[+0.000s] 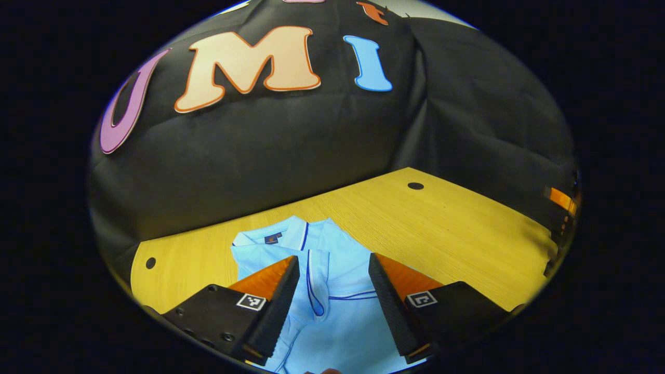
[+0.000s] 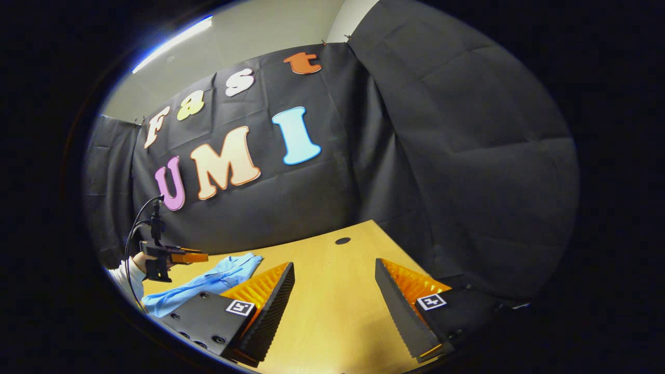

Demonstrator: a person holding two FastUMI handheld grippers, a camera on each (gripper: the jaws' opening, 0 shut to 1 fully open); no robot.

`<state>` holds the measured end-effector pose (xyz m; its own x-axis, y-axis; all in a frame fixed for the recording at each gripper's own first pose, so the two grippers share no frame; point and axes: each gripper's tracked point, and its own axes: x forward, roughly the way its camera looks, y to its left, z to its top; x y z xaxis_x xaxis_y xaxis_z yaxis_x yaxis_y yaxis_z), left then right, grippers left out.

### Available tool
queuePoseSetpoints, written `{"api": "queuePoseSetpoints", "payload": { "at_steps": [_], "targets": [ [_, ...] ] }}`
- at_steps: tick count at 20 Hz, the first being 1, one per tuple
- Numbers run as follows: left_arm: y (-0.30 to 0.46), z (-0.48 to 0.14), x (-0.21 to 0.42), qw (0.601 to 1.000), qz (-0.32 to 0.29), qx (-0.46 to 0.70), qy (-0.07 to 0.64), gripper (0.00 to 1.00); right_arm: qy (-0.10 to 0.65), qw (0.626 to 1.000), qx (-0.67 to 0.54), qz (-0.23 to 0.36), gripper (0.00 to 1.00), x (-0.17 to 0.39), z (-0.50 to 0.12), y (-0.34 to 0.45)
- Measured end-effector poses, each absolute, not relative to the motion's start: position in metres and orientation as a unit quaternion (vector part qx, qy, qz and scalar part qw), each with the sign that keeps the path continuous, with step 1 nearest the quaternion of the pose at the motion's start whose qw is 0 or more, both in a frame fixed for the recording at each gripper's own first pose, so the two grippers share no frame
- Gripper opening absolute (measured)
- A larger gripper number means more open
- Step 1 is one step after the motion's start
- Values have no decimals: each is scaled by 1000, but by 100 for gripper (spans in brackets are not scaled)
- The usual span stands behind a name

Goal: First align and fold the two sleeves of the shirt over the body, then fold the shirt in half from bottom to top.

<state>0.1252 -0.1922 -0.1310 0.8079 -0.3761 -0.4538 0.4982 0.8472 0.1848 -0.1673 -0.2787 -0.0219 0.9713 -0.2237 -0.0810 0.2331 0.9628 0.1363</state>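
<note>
Between the parted fingers of the left gripper [image 1: 332, 270]: light-blue shirt [image 1: 322, 280] flat on wooden table [image 1: 441, 228], collar beyond the tips, nothing gripped. Right gripper [image 2: 335, 272] released over bare wood, shirt off to its left. Judged step 1, sleeves; next move needs each gripper on a sleeve edge.

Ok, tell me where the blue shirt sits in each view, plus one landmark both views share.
Left gripper view: the blue shirt lies bottom centre, collar away from the camera, between the left hand-held gripper fingers.
Right gripper view: it lies lower left, beside the near finger.
Shared landmark: the round hole in the table.
</note>
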Motion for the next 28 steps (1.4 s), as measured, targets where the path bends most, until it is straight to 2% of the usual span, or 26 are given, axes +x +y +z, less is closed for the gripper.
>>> {"api": "queuePoseSetpoints", "payload": {
  "at_steps": [6,10,14,15,16,19,24,28],
  "targets": [
    [-144,-97,67,950,-214,152,172,82,52,993,66,-83,97,-167,-52,-213],
    [-105,-95,14,954,-203,137,175,82,81,995,51,-33,97,-163,-72,-148],
    [-61,-108,-39,955,-184,142,185,82,124,991,37,21,97,-171,-106,-81],
    [-53,-115,-56,953,-185,141,193,82,134,990,33,36,100,-174,-114,-65],
    [-43,-123,-70,952,-183,141,201,82,141,988,29,49,97,-178,-121,-51],
    [-13,-148,-112,946,-175,146,232,82,167,983,7,79,97,-186,-141,-17],
    [34,-183,-167,939,-149,131,281,82,216,971,-39,91,98,-212,-175,6],
    [50,-187,-178,941,-135,135,280,82,236,964,-77,93,98,-229,-189,16]
  ]
}}
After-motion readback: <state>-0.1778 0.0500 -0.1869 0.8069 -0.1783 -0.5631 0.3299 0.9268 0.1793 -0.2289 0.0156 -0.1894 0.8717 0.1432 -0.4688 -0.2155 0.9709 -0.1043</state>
